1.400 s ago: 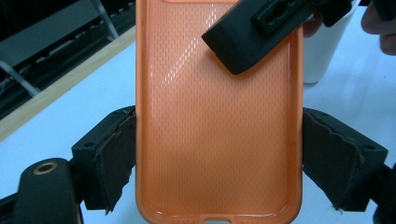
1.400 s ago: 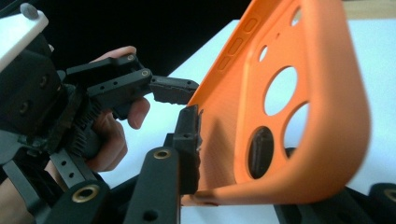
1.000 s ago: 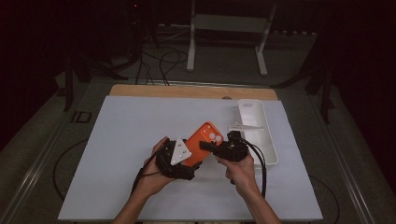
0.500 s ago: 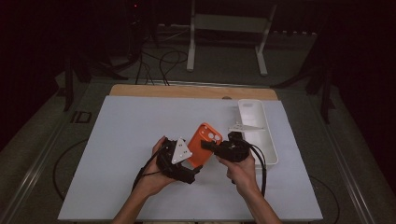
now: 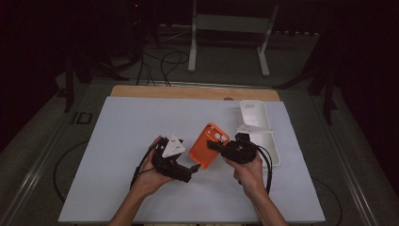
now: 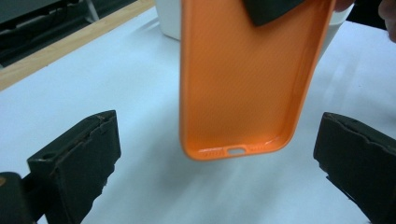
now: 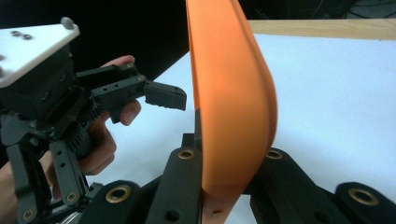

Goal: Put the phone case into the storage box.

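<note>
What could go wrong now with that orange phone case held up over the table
1. The right gripper pinches the orange phone case by one thin edge, so it could twist or slip out.
2. The left gripper has just been opening, with nothing between its pads; a careless re-grip might knock the case loose.
3. A dropped case could land off the white tray beside it.

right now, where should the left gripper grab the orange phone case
Best on the free bottom edge of the orange phone case, closing across its two long sides. The right gripper clamps the camera end, and the left gripper stands open astride that lower end.
</note>
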`<state>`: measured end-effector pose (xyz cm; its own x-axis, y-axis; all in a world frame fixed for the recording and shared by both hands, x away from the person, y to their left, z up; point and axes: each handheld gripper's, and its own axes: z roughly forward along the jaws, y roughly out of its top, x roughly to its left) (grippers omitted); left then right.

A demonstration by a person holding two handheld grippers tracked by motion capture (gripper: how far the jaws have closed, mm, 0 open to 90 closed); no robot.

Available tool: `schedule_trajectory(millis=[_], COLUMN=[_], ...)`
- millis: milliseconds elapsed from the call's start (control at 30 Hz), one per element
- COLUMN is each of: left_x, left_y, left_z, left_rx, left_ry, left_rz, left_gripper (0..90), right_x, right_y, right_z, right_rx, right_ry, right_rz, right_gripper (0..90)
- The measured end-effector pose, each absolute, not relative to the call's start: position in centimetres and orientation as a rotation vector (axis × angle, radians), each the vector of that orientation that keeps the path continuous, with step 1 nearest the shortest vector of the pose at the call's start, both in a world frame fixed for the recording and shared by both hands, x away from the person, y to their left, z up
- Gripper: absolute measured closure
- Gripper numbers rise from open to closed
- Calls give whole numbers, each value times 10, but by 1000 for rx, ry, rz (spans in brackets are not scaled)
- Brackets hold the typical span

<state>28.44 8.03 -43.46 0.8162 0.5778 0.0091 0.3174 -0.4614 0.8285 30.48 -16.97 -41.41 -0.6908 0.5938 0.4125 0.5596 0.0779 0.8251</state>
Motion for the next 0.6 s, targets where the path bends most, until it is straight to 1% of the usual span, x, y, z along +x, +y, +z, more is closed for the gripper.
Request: schedule_trajectory(millis=[200, 333, 600], left_x=[287, 287, 287], left_y=[84, 84, 84], left_z=[-437, -438, -439], left_rx=[2082, 2080, 2072], left_ry=[644, 634, 598], left_rz=[301, 283, 233], left_gripper=[16, 17, 51], right_x=[303, 301, 294], right_y=[-175, -177, -177], right_z=[-411, -410, -407], right_rx=[1173, 1134, 1010], right_ry=[2292, 2308, 2362], right_rz=[1751, 1770, 1790], right_gripper=[848, 847, 847])
